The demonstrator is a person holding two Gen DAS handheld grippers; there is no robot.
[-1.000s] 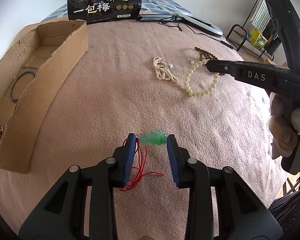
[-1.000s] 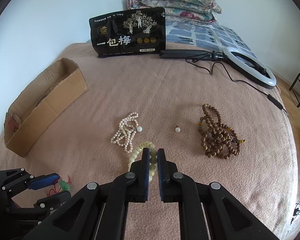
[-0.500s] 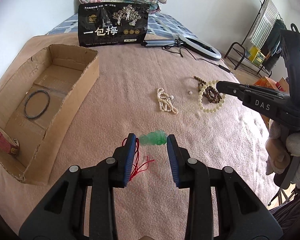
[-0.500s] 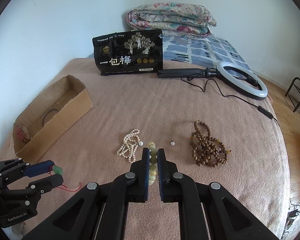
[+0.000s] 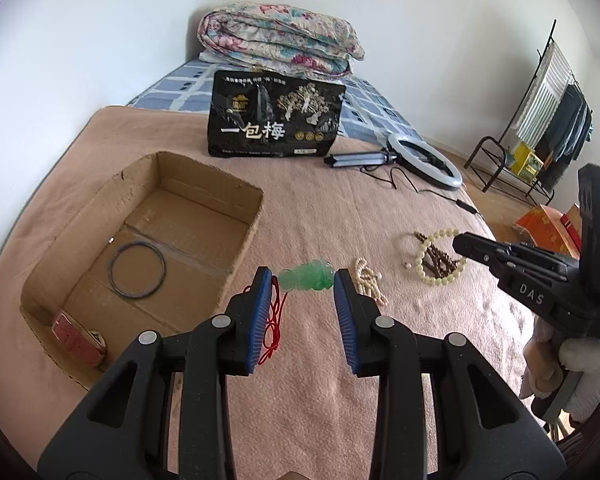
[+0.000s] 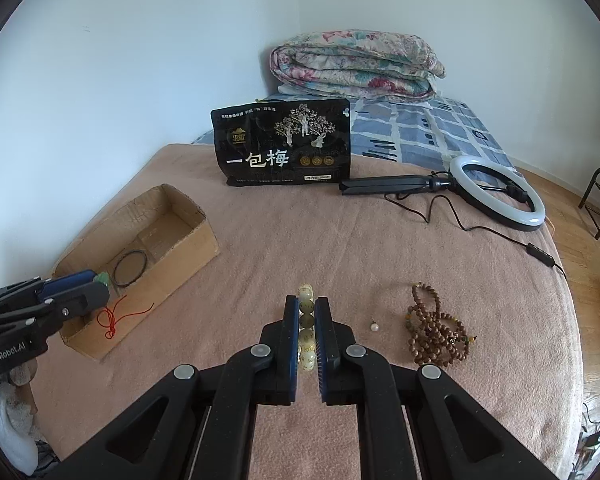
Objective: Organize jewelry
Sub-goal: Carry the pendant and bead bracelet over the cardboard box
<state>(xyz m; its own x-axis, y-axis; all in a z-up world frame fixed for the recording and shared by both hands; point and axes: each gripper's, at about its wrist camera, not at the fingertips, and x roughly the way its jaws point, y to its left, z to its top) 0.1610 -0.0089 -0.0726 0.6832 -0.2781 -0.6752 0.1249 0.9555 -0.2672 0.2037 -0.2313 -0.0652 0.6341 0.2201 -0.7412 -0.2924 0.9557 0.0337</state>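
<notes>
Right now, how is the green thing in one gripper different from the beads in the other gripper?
The green pendant is one carved green piece trailing a red cord; the cream bead bracelet is a ring of many pale round beads. The left gripper holds the pendant between wide-set jaws; the right gripper pinches the bracelet, jaws nearly together. Both are lifted off the blanket.

Two forward wrist views, shared box (image 5: pixel 242 236)

A hoop (image 5: pixel 139 269) and strap (image 5: pixel 77 338) are lying in the cardboard box (image 5: pixel 236 256) at left; pearl strand (image 5: pixel 368 282) is lying centre-right.
</notes>
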